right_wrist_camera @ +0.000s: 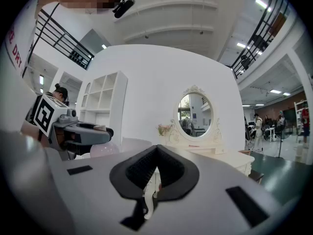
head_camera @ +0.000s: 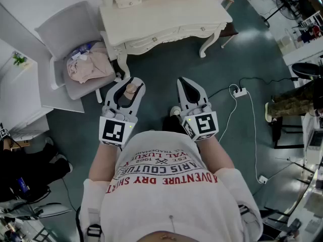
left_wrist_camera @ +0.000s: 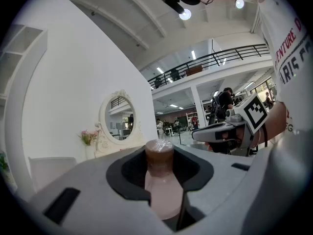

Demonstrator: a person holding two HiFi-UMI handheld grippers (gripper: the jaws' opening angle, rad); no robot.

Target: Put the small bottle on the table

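1. Your shirt (head_camera: 161, 178) reads "ADVENTURE DRY SHIRT".
2. Your left claw (head_camera: 130, 83) is clenched on the small bottle (left_wrist_camera: 160, 177). The bottle has a pink body and a brown cap, stands upright, and is over the floor, short of the desk (head_camera: 166, 14).
3. Your right claw (head_camera: 186, 83) is closed with nothing in it.
4. The chair (head_camera: 70, 29) left of the desk holds a pink bundle (head_camera: 90, 67).
5. A power strip (head_camera: 240, 92) and its cable lie on the floor to the right.

White short-sleeved T-shirt (head_camera: 166, 198) printed with red and dark lettering, left gripper (head_camera: 130, 84) and right gripper (head_camera: 184, 82) in pale grey shells with black inner pads, black-and-white marker cubes (head_camera: 113, 131) at their near ends
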